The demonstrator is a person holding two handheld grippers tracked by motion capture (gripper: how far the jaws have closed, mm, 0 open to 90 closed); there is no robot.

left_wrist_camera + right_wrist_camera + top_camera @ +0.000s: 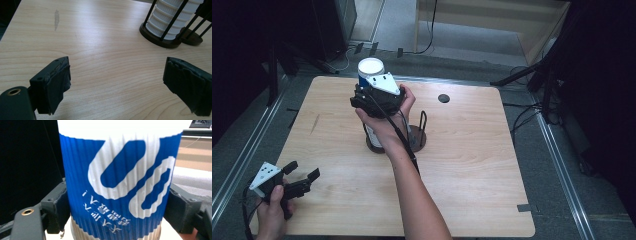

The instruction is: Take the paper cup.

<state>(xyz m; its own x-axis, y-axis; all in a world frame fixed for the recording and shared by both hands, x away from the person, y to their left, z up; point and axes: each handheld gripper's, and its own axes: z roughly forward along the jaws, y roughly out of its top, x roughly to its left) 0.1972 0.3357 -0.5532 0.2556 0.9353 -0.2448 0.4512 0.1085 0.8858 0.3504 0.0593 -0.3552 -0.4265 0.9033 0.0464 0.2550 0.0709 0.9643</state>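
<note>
A blue and white ribbed paper cup (370,69) (120,182) is held above the table, over a black wire cup holder (418,136). My right gripper (368,86) (117,205) is shut on the cup, one pad pressing on each side of it. Below it a stack of white ribbed cups (170,20) stands inside the holder's rods on a dark round base (160,41). My left gripper (303,182) (116,82) stays low over the table's near left corner, open, with bare wood between its jaws.
The light wooden table (472,165) has a dark round cable hole (443,98) at the back right and a faint grey streak (315,123) (56,18) on the left. Dark stands and cables ring the table on the floor.
</note>
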